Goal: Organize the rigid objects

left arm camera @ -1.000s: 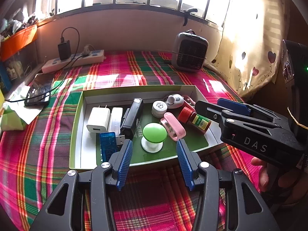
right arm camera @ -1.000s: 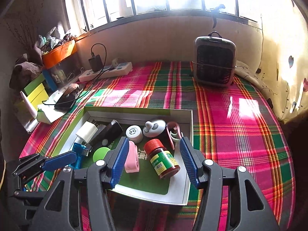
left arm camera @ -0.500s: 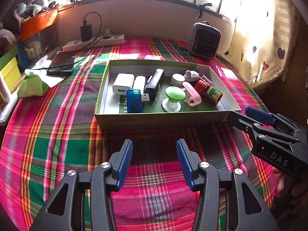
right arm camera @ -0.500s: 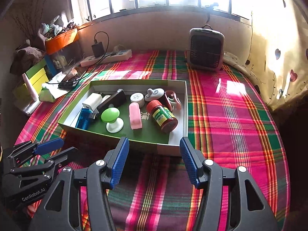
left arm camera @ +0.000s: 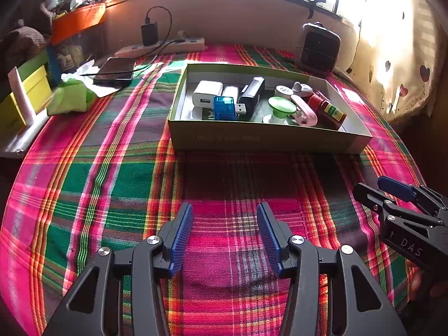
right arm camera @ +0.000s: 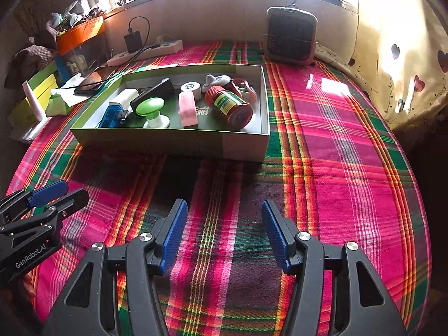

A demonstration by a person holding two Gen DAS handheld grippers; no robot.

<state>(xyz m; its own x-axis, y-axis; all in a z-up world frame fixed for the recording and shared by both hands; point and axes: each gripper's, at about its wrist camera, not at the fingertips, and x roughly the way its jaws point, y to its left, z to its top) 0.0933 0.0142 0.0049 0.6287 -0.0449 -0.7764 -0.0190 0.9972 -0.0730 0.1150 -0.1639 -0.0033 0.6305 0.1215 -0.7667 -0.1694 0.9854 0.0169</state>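
Small rigid objects, red jar (right arm camera: 228,105) and green knob (right arm camera: 151,109) among them, inside green box (left arm camera: 266,137) on plaid cloth (left arm camera: 112,182), left gripper (left arm camera: 225,233) and right gripper (right arm camera: 224,233) near it, jaws apart, empty.

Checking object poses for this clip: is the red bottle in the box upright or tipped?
Tipped. The red bottle lies on its side in the box, base toward the camera.

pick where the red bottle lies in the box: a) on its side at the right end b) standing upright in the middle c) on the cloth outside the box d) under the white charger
a, the red bottle lies on its side at the right end of the box, beside the pink case.
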